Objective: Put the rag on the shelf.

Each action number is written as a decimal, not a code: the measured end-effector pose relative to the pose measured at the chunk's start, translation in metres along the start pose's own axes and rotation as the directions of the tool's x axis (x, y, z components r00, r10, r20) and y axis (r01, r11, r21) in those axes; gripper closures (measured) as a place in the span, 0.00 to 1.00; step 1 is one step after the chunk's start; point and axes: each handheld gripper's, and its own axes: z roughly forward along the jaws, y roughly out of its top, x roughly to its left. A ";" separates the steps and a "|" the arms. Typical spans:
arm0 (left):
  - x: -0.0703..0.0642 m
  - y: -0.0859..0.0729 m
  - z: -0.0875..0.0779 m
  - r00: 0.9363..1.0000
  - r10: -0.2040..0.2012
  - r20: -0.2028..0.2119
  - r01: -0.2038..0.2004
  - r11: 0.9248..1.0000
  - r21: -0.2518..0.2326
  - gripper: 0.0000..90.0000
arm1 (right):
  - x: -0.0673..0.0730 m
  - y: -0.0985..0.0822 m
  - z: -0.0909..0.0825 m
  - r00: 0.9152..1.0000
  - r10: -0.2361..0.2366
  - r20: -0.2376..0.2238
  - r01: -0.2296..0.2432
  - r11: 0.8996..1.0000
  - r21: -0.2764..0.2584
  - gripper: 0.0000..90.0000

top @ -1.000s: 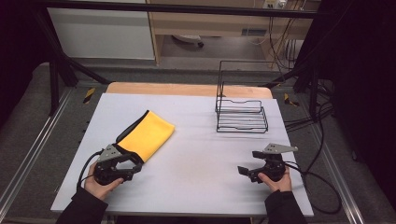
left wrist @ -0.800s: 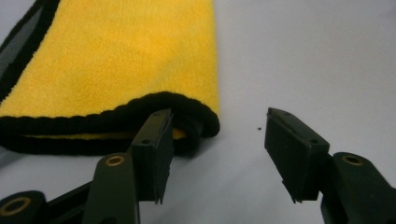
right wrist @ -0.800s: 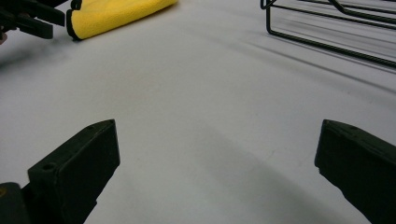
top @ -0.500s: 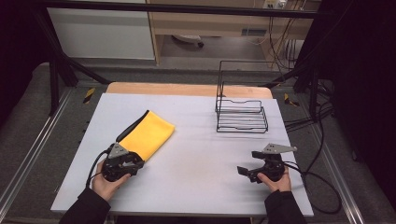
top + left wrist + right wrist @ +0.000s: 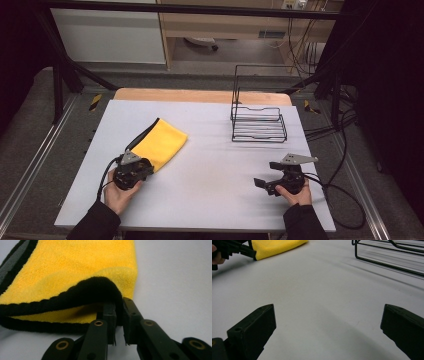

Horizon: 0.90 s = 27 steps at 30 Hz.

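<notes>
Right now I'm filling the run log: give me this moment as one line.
left gripper: just closed, shut on yellow cloth corner | right gripper: open, nothing held, over table | wire rack: untouched

No lettering, label, brand or number is showing clearly enough to read in any of the three views; the black and yellow hazard-striped markers (image 5: 95,101) beside the surface (image 5: 215,165) are carrying no words.

Cloth (image 5: 162,142) lies on table (image 5: 210,175), left half; wire rack (image 5: 258,122) stands on far right part, well apart. Left gripper (image 5: 142,167) at cloth's near corner. Right gripper (image 5: 262,184) near right edge, before the rack.
</notes>
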 end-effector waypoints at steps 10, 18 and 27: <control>-0.026 0.006 -0.004 0.996 0.004 0.093 -0.001 0.999 -0.034 0.94 | 0.000 0.000 0.000 1.000 -0.001 -0.001 0.001 1.000 -0.004 0.01; -0.063 0.009 -0.001 0.980 0.022 0.198 -0.014 0.999 -0.044 0.94 | 0.003 0.001 0.001 1.000 -0.013 -0.003 0.013 1.000 -0.002 0.01; -0.083 0.011 0.001 0.958 0.063 0.280 -0.056 0.998 -0.033 0.78 | 0.003 0.001 0.002 1.000 -0.015 -0.002 0.015 1.000 0.001 0.01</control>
